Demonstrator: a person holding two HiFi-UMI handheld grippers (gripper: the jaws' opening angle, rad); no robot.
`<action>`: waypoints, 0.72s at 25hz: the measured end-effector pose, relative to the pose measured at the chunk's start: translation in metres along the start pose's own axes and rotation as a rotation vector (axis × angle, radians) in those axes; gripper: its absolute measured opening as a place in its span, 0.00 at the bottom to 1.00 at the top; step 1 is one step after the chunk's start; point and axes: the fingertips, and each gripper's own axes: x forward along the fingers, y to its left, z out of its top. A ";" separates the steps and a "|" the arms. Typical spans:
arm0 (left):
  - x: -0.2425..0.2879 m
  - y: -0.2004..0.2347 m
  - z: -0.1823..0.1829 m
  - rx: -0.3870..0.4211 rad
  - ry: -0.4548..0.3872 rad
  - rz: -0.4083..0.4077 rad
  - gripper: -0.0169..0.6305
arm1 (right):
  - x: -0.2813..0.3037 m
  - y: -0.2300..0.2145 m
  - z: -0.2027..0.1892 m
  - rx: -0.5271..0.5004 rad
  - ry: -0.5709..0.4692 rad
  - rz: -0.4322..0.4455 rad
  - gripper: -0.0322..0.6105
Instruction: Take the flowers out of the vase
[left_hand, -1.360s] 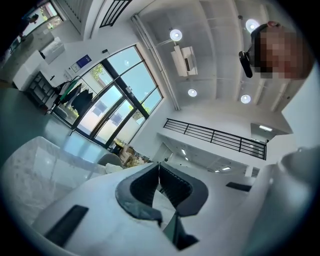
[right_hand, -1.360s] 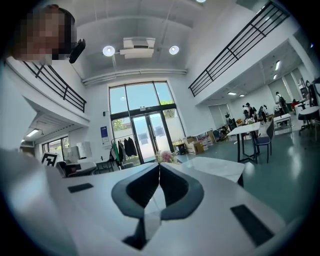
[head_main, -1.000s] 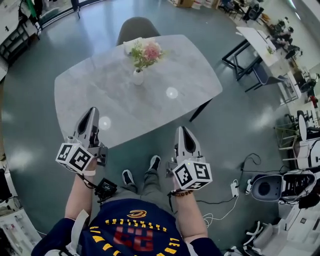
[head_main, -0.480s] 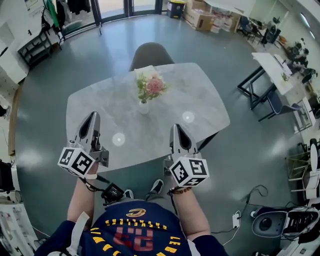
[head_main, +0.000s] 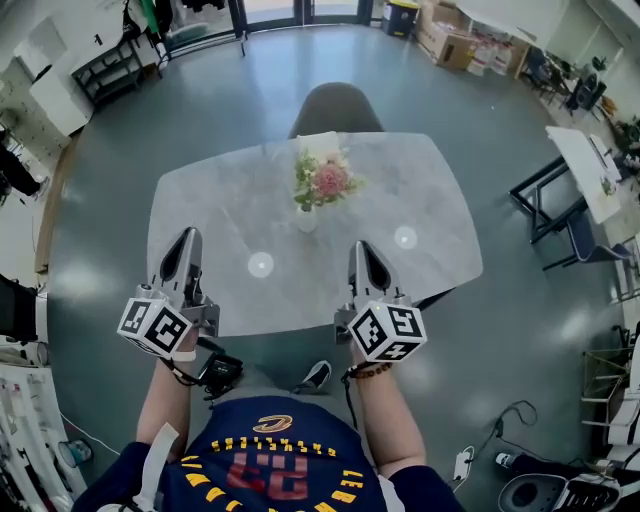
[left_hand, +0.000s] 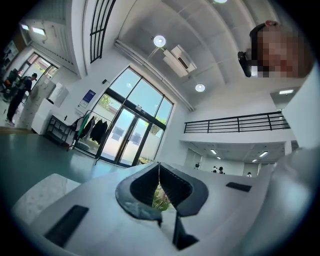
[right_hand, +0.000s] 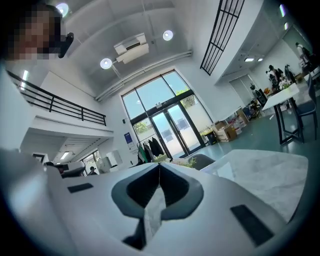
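A bunch of pink and green flowers (head_main: 322, 180) stands in a small white vase (head_main: 306, 218) on the far middle of the grey marble table (head_main: 400, 190). My left gripper (head_main: 183, 240) is shut and empty over the table's near left edge, well short of the vase. My right gripper (head_main: 362, 252) is shut and empty over the near edge, to the right of and nearer than the vase. Some green of the flowers (left_hand: 159, 197) shows through the left gripper's (left_hand: 159, 167) closed jaws. The right gripper (right_hand: 159, 167) points level over the table (right_hand: 270, 170), with the flowers (right_hand: 186, 161) just past its tip.
A grey chair (head_main: 336, 106) stands behind the table, and a white paper (head_main: 318, 146) lies behind the vase. Black-framed desks (head_main: 575, 180) stand at the right, shelving (head_main: 95, 70) at the far left. Glass doors (right_hand: 172, 125) lie ahead.
Both grippers have come forward from in front of the table to over its near edge, the right one further. The table and vase now appear closer and more central. Jaws stayed shut.
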 end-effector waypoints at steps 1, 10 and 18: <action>0.001 0.001 -0.001 -0.002 0.005 0.007 0.04 | 0.003 0.000 -0.002 0.007 0.010 0.009 0.06; 0.030 0.042 -0.037 -0.046 0.073 0.021 0.04 | 0.050 -0.016 -0.043 0.050 0.088 0.004 0.06; 0.062 0.077 -0.039 -0.041 0.083 -0.003 0.04 | 0.090 -0.009 -0.049 0.027 0.132 -0.030 0.07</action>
